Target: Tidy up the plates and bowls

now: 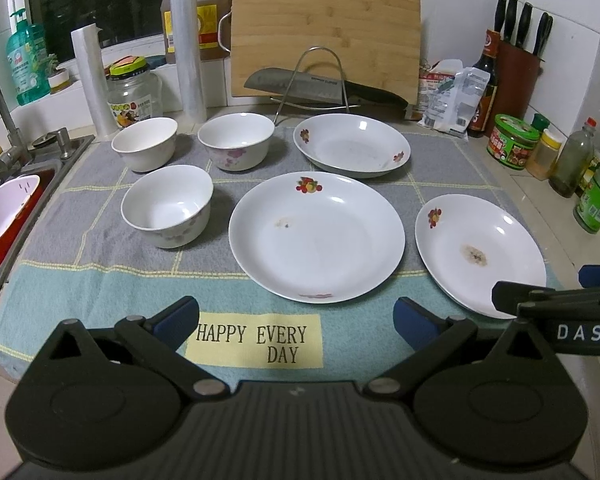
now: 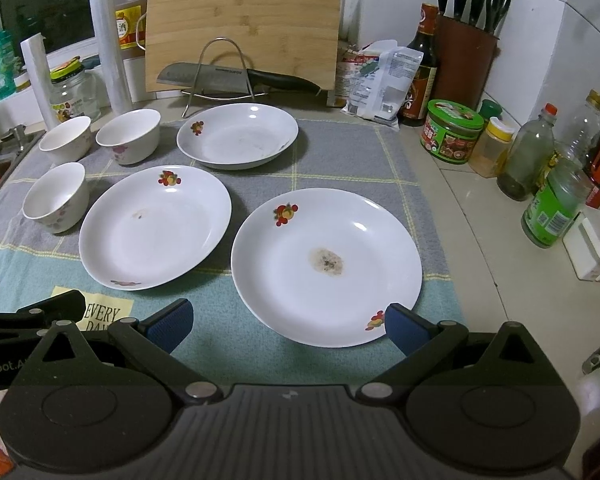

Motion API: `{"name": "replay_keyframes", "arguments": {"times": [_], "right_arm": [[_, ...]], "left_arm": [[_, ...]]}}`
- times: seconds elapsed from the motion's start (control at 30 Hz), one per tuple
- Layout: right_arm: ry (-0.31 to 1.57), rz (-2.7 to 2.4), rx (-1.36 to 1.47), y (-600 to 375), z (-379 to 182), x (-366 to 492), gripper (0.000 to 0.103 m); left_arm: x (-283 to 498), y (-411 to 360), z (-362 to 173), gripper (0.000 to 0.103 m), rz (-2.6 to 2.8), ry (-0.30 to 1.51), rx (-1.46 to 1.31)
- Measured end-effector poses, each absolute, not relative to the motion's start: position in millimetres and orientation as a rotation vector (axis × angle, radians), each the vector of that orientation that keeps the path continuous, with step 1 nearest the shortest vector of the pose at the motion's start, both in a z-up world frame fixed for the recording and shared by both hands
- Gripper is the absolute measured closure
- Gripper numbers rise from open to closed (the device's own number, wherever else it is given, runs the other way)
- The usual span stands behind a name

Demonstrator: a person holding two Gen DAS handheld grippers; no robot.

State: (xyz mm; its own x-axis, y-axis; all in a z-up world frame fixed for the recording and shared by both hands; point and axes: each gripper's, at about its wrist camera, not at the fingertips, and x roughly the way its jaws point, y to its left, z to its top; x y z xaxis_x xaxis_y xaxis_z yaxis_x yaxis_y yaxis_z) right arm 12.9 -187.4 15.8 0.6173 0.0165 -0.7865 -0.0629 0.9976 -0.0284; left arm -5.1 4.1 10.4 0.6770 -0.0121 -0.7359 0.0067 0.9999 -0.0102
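Note:
Three white plates with fruit prints lie on a grey-and-teal towel (image 1: 100,292): a middle plate (image 1: 316,236) (image 2: 152,228), a far plate (image 1: 352,144) (image 2: 238,136) and a near right plate (image 1: 480,248) (image 2: 326,264) with a brown stain. Three white bowls stand to the left: a near bowl (image 1: 166,206) (image 2: 56,196), a far left bowl (image 1: 144,142) (image 2: 66,138) and a flowered bowl (image 1: 236,140) (image 2: 128,134). My left gripper (image 1: 296,322) hovers open over the towel's front edge. My right gripper (image 2: 288,326) is open, its right finger over the stained plate's near rim.
A sink (image 1: 4,200) with a red-and-white basket lies at the left. At the back, a cutting board (image 1: 324,36) leans behind a knife (image 1: 320,88) on a wire rack. Bottles and jars (image 2: 540,160) crowd the right counter, with a knife block (image 2: 464,60) in the corner.

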Motion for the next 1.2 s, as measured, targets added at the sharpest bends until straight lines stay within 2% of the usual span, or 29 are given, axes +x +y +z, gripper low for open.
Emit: {"name": "replay_keyframes", "arguments": {"times": [1.2], "right_arm": [[0.88,-0.015,-0.06,-170,20,8,0.0]], "left_arm": [[2,25,11,0.001,-0.103,0.806,0.009]]}}
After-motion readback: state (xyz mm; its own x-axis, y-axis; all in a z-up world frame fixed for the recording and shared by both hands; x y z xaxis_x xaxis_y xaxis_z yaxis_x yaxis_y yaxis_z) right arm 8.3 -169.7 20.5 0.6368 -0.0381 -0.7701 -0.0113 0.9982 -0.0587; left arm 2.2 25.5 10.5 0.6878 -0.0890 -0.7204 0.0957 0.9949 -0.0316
